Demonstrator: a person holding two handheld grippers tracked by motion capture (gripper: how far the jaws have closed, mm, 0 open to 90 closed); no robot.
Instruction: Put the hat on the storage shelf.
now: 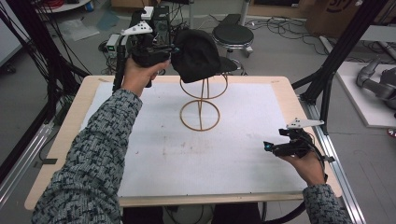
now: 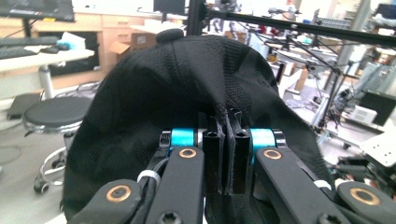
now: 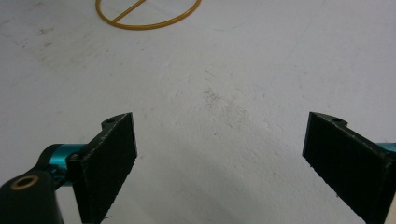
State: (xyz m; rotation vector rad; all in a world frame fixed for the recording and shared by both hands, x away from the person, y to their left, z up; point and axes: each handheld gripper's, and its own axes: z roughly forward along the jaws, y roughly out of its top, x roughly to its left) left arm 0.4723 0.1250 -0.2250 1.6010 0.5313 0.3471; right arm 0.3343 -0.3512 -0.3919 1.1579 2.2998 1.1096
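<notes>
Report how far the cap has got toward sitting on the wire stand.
Done: the left tool is shut on the black cap's fabric. In hand: the cap sits over the top of the gold wire stand. Left: settling it and letting go. The right tool waits open over the white mat.

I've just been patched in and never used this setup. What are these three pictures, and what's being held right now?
A person works at a table with a handheld two-jaw gripper in each hand. One picture looks down from above; the other two come from cameras riding on each gripper. The left gripper is shut on a black cap, pinching its fabric at the top of a gold wire stand. The right gripper hangs open above the white mat, holding nothing.
</notes>
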